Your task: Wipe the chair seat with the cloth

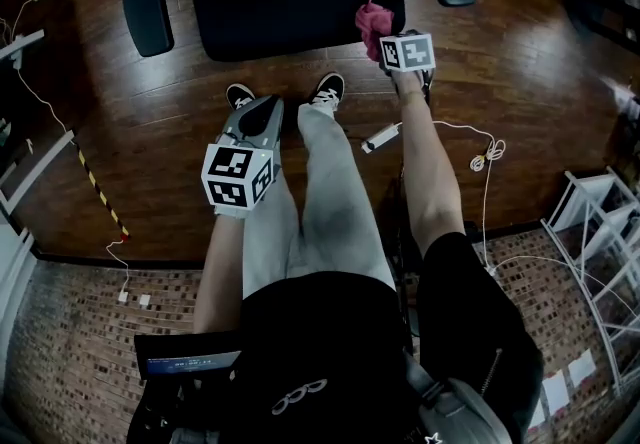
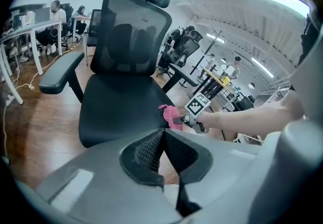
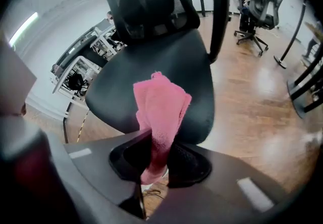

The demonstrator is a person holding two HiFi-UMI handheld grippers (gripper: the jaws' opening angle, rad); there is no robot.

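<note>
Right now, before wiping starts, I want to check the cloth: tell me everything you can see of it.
The cloth is pink, soft and fuzzy, like terry or microfibre. It is bunched into loose folds. Its lower end is pinched between the jaws of the right gripper, and the rest stands out past them. It is at the near right corner of the black chair seat; whether it presses on the seat cannot be told.

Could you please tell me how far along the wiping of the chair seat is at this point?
Done: the pink cloth is picked up and clamped in the right claw. In hand: that claw holds the cloth at the near right edge of the chair seat; whether it touches is unclear. Left: seemingly the whole wipe across the seat. The left claw is shut and empty, away from the chair.
</note>
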